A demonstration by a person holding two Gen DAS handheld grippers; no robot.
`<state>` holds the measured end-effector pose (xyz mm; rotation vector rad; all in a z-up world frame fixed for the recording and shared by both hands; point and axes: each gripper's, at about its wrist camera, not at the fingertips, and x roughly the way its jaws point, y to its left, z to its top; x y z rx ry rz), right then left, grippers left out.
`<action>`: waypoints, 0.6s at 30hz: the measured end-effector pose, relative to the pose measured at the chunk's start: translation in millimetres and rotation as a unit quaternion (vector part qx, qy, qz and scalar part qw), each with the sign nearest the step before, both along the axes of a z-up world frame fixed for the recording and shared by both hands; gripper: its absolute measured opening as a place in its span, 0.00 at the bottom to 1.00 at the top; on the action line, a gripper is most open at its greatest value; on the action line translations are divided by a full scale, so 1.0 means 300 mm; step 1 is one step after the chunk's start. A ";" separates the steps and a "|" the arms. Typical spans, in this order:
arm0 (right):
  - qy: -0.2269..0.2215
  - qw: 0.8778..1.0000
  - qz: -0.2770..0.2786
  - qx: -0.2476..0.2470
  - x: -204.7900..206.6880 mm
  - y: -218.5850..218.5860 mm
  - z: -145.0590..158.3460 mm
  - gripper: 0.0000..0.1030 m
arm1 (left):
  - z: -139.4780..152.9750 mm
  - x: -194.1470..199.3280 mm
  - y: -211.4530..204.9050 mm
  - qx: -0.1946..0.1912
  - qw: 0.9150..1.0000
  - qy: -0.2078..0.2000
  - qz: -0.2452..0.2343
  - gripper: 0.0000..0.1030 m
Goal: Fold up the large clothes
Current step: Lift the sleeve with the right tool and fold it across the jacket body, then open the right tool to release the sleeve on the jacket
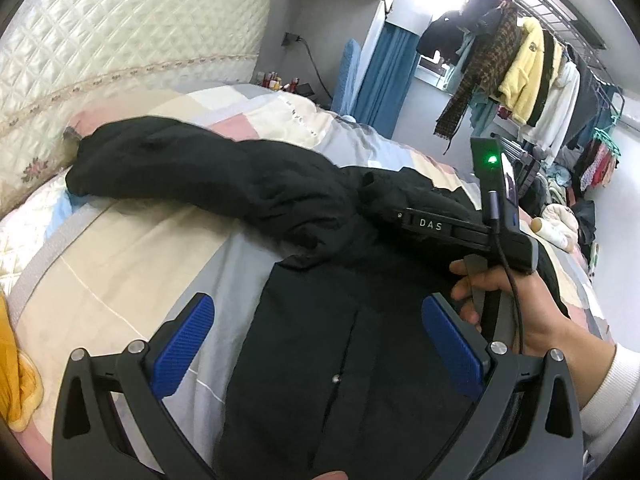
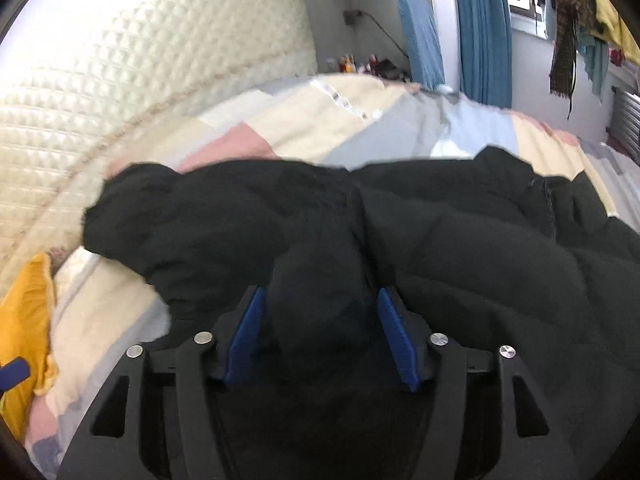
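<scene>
A large black padded jacket (image 1: 304, 344) lies on a bed with a patchwork cover (image 1: 132, 264). One sleeve (image 1: 192, 168) stretches left toward the headboard. My left gripper (image 1: 316, 344) is open and empty, its blue pads wide apart above the jacket's front with a snap button. My right gripper (image 2: 320, 332) is shut on a bunched fold of the jacket (image 2: 320, 300), at the sleeve's base. In the left wrist view the right gripper's body (image 1: 460, 232) and the hand holding it sit over the jacket's right part.
A quilted cream headboard (image 1: 120, 36) stands at the left. A yellow garment (image 1: 12, 360) lies at the bed's left edge. A rack of hanging clothes (image 1: 532, 80) and a blue curtain (image 1: 384, 76) stand beyond the bed.
</scene>
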<state>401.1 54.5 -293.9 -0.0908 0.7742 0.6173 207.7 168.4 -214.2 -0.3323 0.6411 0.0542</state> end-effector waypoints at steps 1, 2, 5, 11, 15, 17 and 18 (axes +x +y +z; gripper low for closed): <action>-0.003 1.000 0.000 0.007 -0.018 -0.013 0.023 0.56 | 0.010 -0.001 -0.006 0.000 1.000 -0.002 -0.003 1.00; -0.005 1.000 -0.003 0.010 -0.026 -0.021 0.044 0.56 | 0.027 -0.006 -0.018 0.001 1.000 -0.006 -0.005 1.00; -0.024 1.000 -0.010 0.014 -0.076 -0.066 0.119 0.56 | 0.076 -0.022 -0.049 0.016 1.000 -0.018 -0.004 1.00; -0.060 0.997 -0.043 0.030 -0.178 -0.213 0.295 0.65 | 0.187 -0.058 -0.108 0.018 0.999 -0.030 -0.017 1.00; -0.085 0.993 -0.071 0.031 -0.249 -0.315 0.404 0.65 | 0.246 -0.098 -0.160 0.049 0.997 -0.059 -0.009 1.00; -0.095 0.992 -0.085 0.023 -0.306 -0.373 0.440 0.65 | 0.251 -0.107 -0.181 0.050 0.997 -0.059 -0.014 1.00; -0.098 0.991 -0.089 0.020 -0.330 -0.396 0.449 0.65 | 0.252 -0.110 -0.193 0.053 0.997 -0.058 -0.017 1.00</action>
